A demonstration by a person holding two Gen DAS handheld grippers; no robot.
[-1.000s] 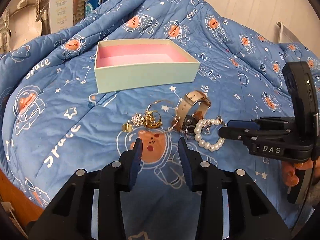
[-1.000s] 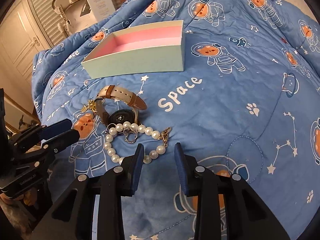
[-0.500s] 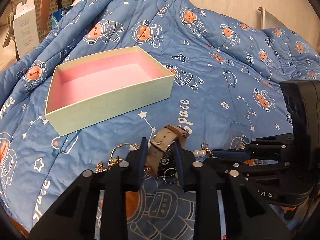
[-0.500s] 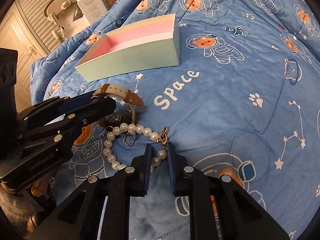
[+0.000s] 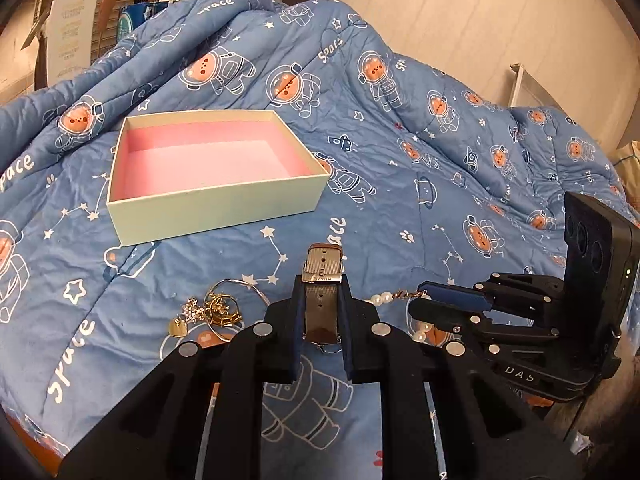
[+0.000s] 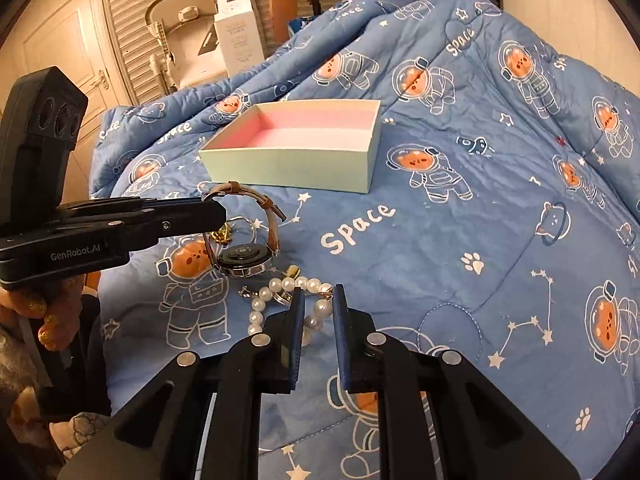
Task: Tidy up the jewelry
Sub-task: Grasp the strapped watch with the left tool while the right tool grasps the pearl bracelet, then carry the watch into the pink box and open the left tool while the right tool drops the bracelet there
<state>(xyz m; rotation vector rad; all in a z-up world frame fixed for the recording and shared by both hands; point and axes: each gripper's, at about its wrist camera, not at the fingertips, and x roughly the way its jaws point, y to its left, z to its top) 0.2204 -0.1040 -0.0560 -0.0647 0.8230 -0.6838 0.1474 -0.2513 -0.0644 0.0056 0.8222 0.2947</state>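
Two grippers each have a piece in hand. The left gripper (image 5: 320,316) has its jaws closed on the strap of the watch (image 6: 244,258), whose metal case hangs just off the quilt (image 6: 460,240), near the front wall of the pink-lined box (image 5: 208,204). I judge the case heavy and the strap limp, so it will swing; holding near the buckle seems sound. The right gripper (image 6: 317,312) has narrow jaws around the pearl bracelet (image 6: 288,286); whether they pinch it I cannot tell. Pearls look slippery and bunch loosely. Gold trinkets (image 5: 216,312) lie left of the watch, in front of the box, likely to snag.
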